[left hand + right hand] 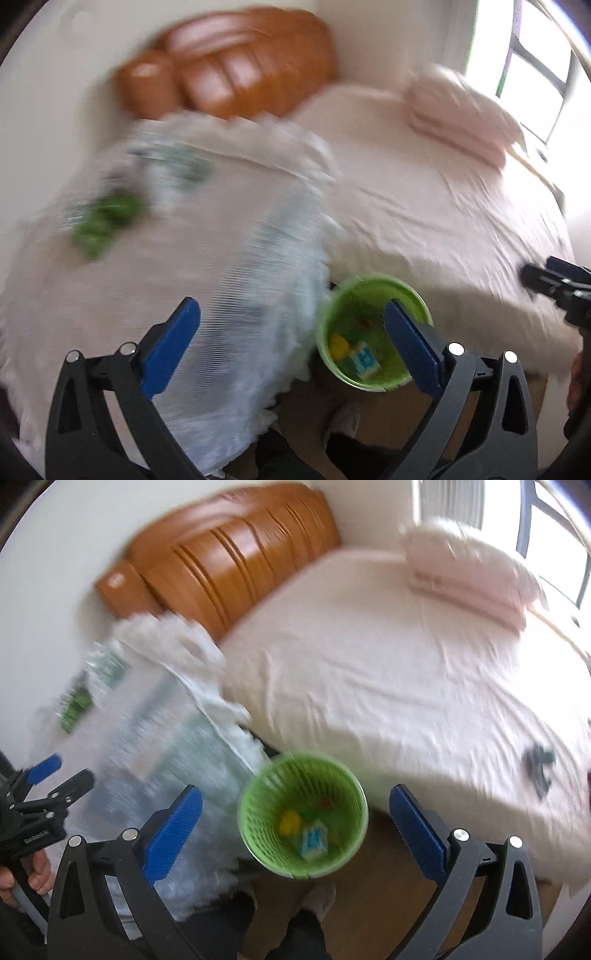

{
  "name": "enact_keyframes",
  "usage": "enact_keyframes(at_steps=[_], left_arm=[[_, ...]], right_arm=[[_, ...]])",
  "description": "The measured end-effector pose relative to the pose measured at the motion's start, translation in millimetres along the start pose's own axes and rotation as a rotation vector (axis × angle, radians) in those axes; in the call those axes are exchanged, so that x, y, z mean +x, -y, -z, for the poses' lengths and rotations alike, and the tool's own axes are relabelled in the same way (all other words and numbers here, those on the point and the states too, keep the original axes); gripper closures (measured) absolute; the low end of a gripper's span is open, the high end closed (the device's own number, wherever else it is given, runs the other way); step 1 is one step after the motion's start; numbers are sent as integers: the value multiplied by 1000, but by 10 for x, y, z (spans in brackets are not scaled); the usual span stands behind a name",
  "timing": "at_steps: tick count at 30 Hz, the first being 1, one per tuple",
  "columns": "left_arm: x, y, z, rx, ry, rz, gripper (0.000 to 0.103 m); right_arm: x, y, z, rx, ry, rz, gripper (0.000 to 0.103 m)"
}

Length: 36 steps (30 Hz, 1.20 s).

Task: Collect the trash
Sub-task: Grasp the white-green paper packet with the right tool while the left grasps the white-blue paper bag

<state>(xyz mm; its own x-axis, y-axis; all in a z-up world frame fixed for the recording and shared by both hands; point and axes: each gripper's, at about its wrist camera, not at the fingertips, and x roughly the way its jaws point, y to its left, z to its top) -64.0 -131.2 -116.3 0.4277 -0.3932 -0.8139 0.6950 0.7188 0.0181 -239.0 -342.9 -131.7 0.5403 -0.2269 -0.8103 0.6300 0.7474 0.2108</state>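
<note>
Both grippers' fingers [291, 343] [295, 825] are held apart, empty, above a green basket [258, 805] at lower centre beside the bed [369, 664].

- Bed [369, 672] under a pale pink sheet
- Orange-brown wooden headboard [229, 565] against the wall
- Folded pink blanket [465, 572] near the window [554, 554]
- Wooden floor [388, 904]

Motion blur smears both views. Left of the left gripper [291, 345], green shapes [105, 221] on the lace-covered surface [221, 258] can't be identified. Items inside the green basket [303, 814], ahead between the right gripper's fingers, stay indistinct.
</note>
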Motion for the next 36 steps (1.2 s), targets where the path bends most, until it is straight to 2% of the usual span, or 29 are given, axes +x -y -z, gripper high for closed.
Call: enact_keyframes(at_steps=[3,5,11,16,22,30,36], left_arm=[[-308,-432,15,-65,76,-113,8],[-428,-650,19,-88,95,-159,8],[-528,-1231,67,-208,103,-208,8],[-513,-1597,114,-288,98,-219,8],[-404,-1911,80,-305,88,-232,8],[-217,-2105,18,-278,60,-170,8],[-74,-2213,-3,-268,29,-161,8]], right_arm=[[-121,-180,-187,16,48,-63,3],[-142,-315,-267,15,60,-102,2],[-33,-814,-378,-73,40,-157,2],[111,-1233,-381,-147,-2,-200,2],[472,-1794,-390,-222,-96,-246,2],[1237,-2764,-760,-419,-82,-244,3],[1858,-3186,-1002,-595,-50,-194,3]])
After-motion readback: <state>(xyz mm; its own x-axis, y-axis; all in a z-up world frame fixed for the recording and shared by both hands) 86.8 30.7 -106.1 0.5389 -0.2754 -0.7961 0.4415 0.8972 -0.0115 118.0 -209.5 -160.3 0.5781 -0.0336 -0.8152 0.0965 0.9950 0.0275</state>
